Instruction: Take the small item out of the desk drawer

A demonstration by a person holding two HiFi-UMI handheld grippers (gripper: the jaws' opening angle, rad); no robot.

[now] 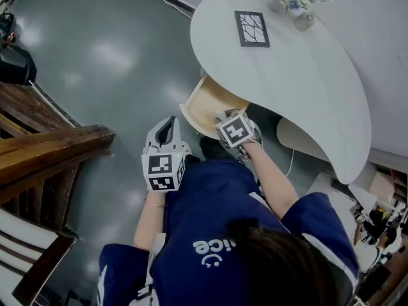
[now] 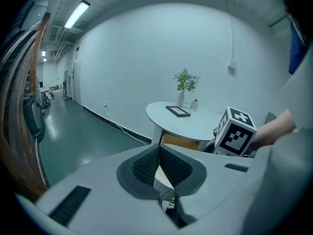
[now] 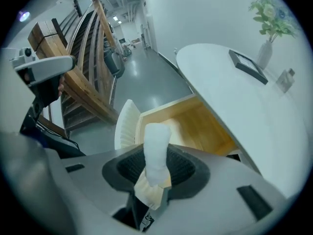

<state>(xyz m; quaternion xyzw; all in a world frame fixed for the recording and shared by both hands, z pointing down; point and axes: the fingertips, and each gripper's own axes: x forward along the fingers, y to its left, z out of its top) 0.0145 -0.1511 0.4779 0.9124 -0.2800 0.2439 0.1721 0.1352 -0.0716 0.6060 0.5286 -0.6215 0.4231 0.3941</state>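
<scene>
The white desk (image 1: 299,75) has its drawer (image 1: 205,104) pulled out, and the pale wooden inside (image 3: 195,126) looks bare. My right gripper (image 1: 228,118) hangs just above the drawer's front, pointing steeply down. It is shut on a small white soft item (image 3: 156,148), which sticks out past the pads (image 3: 183,168). In the head view the item is hidden under the gripper's marker cube. My left gripper (image 1: 168,125) stays to the left of the drawer, away from it. Its jaws (image 2: 159,150) meet at the tips with nothing between them.
A black picture frame (image 1: 252,29) and a vase of flowers (image 1: 299,5) stand on the desk top. A wooden stair rail (image 1: 51,145) runs along the left. Grey floor (image 1: 127,62) lies between the rail and the desk. The drawer's ribbed white front (image 3: 123,124) faces me.
</scene>
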